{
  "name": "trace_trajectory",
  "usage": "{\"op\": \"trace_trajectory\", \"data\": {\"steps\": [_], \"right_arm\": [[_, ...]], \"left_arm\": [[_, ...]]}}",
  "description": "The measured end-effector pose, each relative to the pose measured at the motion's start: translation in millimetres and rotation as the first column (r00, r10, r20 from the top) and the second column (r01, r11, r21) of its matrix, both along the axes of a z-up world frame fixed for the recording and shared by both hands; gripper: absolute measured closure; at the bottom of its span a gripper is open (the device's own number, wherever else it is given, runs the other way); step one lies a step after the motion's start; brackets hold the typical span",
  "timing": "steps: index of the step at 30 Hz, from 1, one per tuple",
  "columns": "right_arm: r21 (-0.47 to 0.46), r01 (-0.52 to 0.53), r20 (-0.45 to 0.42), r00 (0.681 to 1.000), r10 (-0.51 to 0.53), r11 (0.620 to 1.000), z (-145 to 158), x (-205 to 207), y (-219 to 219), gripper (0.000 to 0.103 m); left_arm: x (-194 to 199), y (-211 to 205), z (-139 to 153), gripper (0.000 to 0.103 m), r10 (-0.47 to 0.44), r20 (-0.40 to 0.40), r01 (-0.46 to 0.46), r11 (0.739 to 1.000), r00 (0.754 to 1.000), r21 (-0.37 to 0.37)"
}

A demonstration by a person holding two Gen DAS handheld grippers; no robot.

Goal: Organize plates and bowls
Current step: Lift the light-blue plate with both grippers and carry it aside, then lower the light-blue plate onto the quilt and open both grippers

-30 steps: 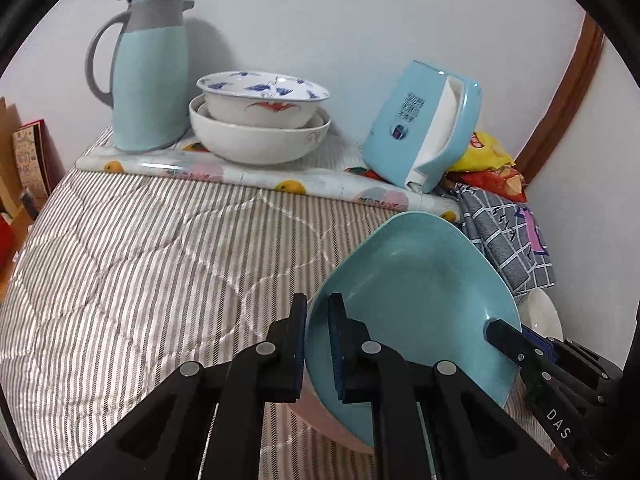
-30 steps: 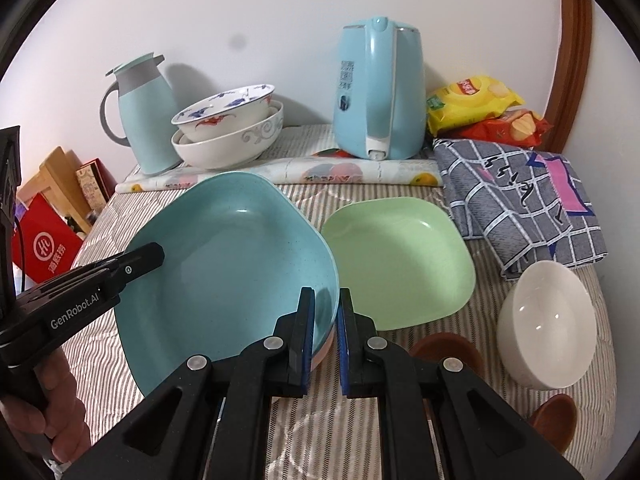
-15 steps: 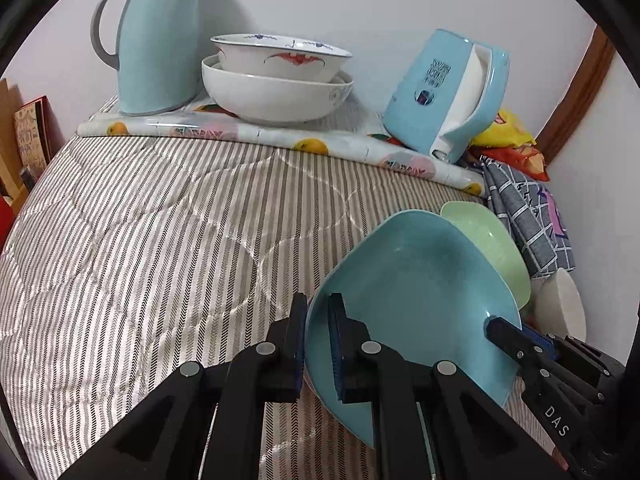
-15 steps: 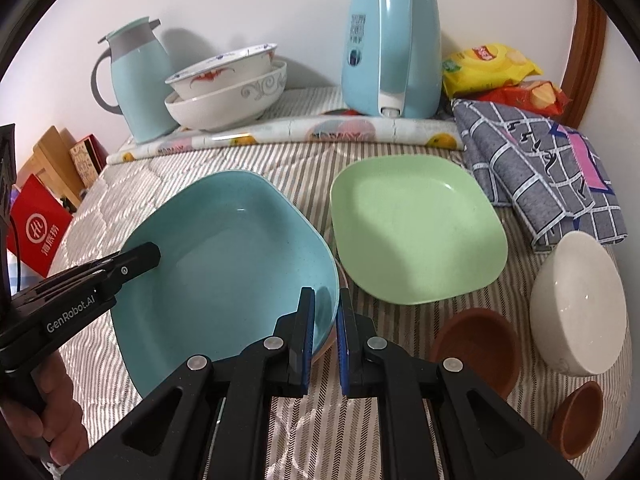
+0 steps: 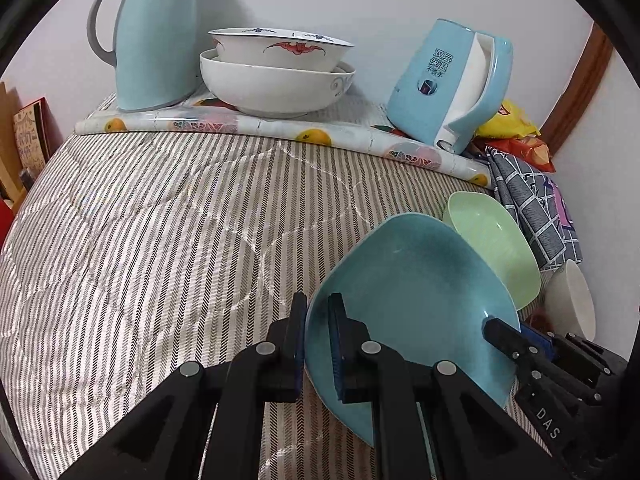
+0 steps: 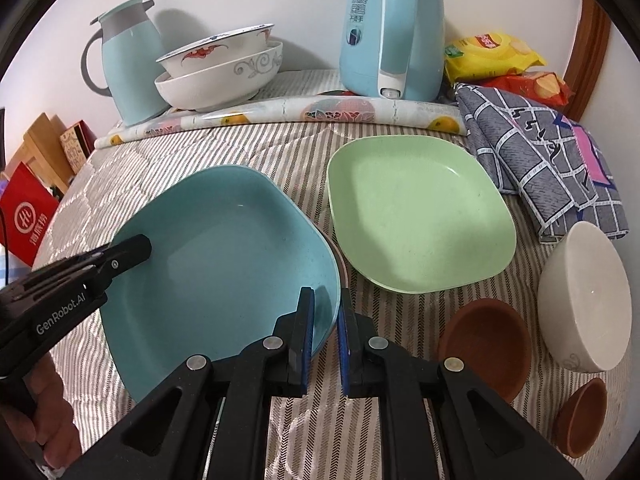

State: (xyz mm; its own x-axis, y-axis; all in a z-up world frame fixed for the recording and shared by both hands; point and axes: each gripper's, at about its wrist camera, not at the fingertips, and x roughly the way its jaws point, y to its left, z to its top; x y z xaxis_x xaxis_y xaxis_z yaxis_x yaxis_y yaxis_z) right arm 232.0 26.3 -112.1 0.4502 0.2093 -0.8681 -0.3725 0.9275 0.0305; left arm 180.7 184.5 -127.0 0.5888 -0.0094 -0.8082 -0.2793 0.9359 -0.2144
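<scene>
Striped quilt (image 5: 160, 240) underfoot of everything, soft and lumpy, no firm seat for crockery. Above it, blue plate (image 6: 224, 264) tilted, pinched at opposite rims: left gripper (image 5: 318, 344) clamped on the near-left edge, right gripper (image 6: 326, 336) clamped on the right edge, jaws straddling the lip on each side. Just beneath the right edge, a thin pinkish rim (image 6: 341, 258) of something else, too hidden to name for certain.

Likely trouble from here:
- Slipping out of one grip: smooth glazed lip, narrow pads, only edge contact; uneven pull between the two hands enough to twist the plate free.
- Clipping the green plate (image 6: 416, 220), lying just beside on the right, if swung across too low instead of lifted clear first.
- Landing crooked on the green plate, corners misaligned, then rocking on the yielding quilt.
- Knocking the brown bowl (image 6: 484, 344) or the white bowl (image 6: 584, 300), both near the right gripper's own side, with the tool body during the move.
- Dragging the pinkish piece along if caught under the rim.
</scene>
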Motion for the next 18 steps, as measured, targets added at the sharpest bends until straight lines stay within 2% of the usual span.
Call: {"op": "trace_trajectory", "data": {"steps": [6,11,15,18], "right_arm": [[-0.007,-0.008,-0.003,1.0,0.008,1.0,0,-2,0,0.087],[-0.004,-0.015,-0.003,1.0,0.015,1.0,2,-5,-1,0.075],[-0.023,-0.028,-0.002,1.0,0.028,0.999,2,-8,2,0.069],[-0.025,-0.027,0.009,1.0,0.027,0.999,5,-12,0,0.061]], "left_arm": [[-3,1,1,0.092,-0.001,-0.003,0.001,1.0,1.0,-0.01],[-5,1,1,0.091,0.002,-0.011,-0.002,1.0,1.0,-0.014],[-7,-1,3,0.076,0.007,-0.017,-0.007,1.0,1.0,-0.002],[-11,-3,8,0.075,0.005,-0.007,-0.005,1.0,1.0,0.003]]}}
